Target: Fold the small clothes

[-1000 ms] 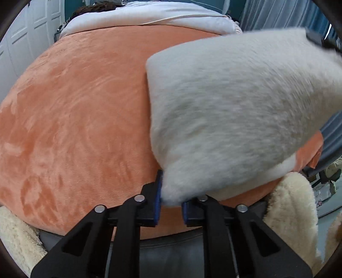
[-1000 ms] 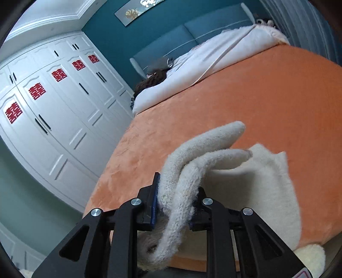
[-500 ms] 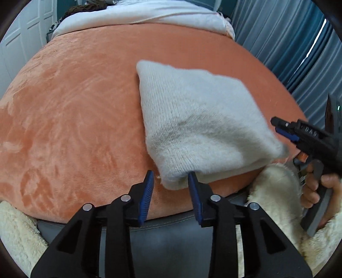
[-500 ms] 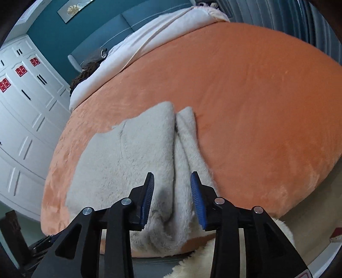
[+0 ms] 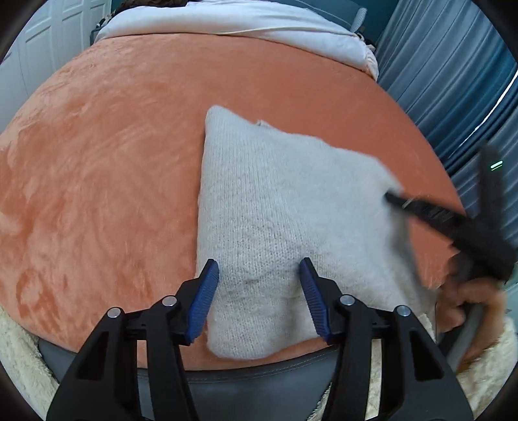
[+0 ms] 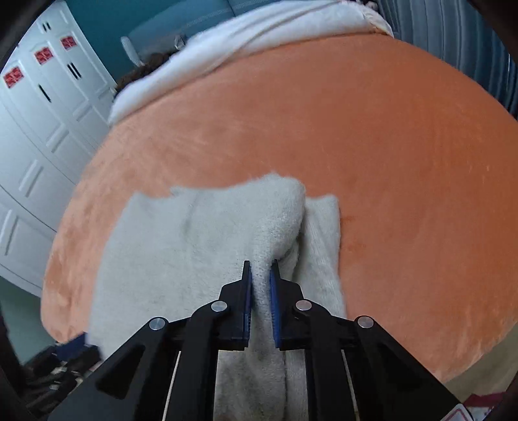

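A folded pale grey knit garment [image 5: 275,194] lies flat on the orange blanket [image 5: 97,162], near its front edge. My left gripper [image 5: 258,264] hovers over the garment's near edge. Its jaws are opening, the blue pads stand apart on either side of the knit, and nothing is pinched. In the right wrist view my right gripper [image 6: 260,264] is shut on a raised ridge of the garment [image 6: 194,233] along its right side. The left wrist view shows the right gripper [image 5: 390,198] blurred, with its tip at the garment's right edge.
A white duvet [image 5: 226,22] lies across the far end of the bed, with dark hair [image 6: 142,68] beside it. White wardrobe doors [image 6: 39,129] stand to the left and blue curtains [image 5: 453,81] to the right. A hand [image 5: 459,298] in a cream fleece sleeve holds the right gripper.
The garment went from lifted to lying flat and folded. My left gripper let go of its corner and opened wider. My right gripper released, dropped down and closed on the right-side ridge.
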Demonstrator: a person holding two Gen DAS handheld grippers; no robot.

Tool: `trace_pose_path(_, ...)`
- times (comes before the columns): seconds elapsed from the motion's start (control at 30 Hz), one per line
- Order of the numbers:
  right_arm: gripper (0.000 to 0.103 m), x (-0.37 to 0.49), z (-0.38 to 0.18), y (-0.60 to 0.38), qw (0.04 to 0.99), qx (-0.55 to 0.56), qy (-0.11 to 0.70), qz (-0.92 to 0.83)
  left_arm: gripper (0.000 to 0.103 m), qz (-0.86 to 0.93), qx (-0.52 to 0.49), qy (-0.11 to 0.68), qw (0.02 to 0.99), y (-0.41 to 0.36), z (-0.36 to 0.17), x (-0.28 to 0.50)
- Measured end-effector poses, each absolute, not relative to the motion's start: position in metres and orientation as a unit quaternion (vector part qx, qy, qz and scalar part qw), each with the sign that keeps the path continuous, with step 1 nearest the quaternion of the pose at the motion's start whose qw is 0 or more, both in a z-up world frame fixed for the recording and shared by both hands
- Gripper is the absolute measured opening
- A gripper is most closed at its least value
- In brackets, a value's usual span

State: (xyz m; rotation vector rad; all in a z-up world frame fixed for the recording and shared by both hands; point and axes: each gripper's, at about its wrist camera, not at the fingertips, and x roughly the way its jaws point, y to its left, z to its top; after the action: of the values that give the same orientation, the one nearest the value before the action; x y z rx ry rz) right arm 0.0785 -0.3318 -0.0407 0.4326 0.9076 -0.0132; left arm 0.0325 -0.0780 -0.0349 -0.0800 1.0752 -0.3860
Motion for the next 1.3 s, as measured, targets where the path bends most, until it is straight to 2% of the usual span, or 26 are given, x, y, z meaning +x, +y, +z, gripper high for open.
trace_pose_path(0.1, 0.008, 0.057, -0.019, -0.349, 0.898, 0.233, 0.374, 0.0, 0.052, -0.178, -0.011, 0.507, 0.843, -0.084, -0.04, 0.028)
trace_pose_path(0.13, 0.008, 0.061, -0.034, -0.354, 0.89, 0.234, 0.392, -0.015, 0.053, -0.177, -0.007, 0.507, 0.843, -0.086, -0.043, 0.027)
trace_pose_path(0.2, 0.009, 0.078, -0.092, -0.36, 0.844, 0.225, 0.485, -0.031, 0.055, -0.17, 0.005, 0.51, 0.843, -0.092, -0.047, 0.027)
trace_pose_path(0.27, 0.011, 0.066, -0.099, -0.363, 0.847, 0.244, 0.473, -0.025, 0.056, -0.164, 0.027, 0.508, 0.845, -0.096, -0.051, 0.027)
trace_pose_path(0.4, 0.023, 0.015, -0.055, -0.367, 0.864, 0.293, 0.41, -0.008, 0.058, -0.165, 0.024, 0.508, 0.845, -0.093, -0.053, 0.025)
trace_pose_path(0.5, 0.047, -0.021, -0.051, -0.363, 0.86, 0.297, 0.414, 0.005, 0.061, -0.165, 0.025, 0.51, 0.844, -0.092, -0.055, 0.027)
trace_pose_path(0.53, 0.048, -0.025, -0.054, -0.359, 0.855, 0.298, 0.423, 0.009, 0.062, -0.164, 0.029, 0.51, 0.844, -0.093, -0.056, 0.026)
trace_pose_path(0.67, 0.048, -0.032, -0.076, -0.322, 0.845, 0.257, 0.469, 0.022, 0.063, -0.155, 0.035, 0.508, 0.846, -0.097, -0.059, 0.025)
trace_pose_path(0.7, 0.035, -0.029, -0.083, -0.317, 0.842, 0.248, 0.478, 0.018, 0.063, -0.154, 0.038, 0.508, 0.847, -0.098, -0.059, 0.024)
trace_pose_path(0.73, 0.011, -0.028, -0.088, -0.313, 0.841, 0.238, 0.486, 0.009, 0.063, -0.153, 0.041, 0.508, 0.846, -0.099, -0.058, 0.024)
trace_pose_path(0.93, 0.009, -0.048, -0.041, -0.331, 0.878, 0.243, 0.413, -0.011, 0.063, -0.155, 0.045, 0.51, 0.845, -0.099, -0.057, 0.022)
trace_pose_path(1.1, 0.009, -0.034, -0.112, -0.333, 0.827, 0.21, 0.521, -0.024, 0.063, -0.148, 0.059, 0.511, 0.845, -0.105, -0.062, 0.022)
trace_pose_path(1.2, 0.014, -0.038, -0.09, -0.325, 0.843, 0.175, 0.507, -0.035, 0.063, -0.146, 0.063, 0.51, 0.846, -0.106, -0.062, 0.02)
trace_pose_path(1.3, 0.02, -0.042, -0.066, -0.328, 0.853, 0.194, 0.484, -0.029, 0.063, -0.145, 0.05, 0.513, 0.845, -0.104, -0.06, 0.021)
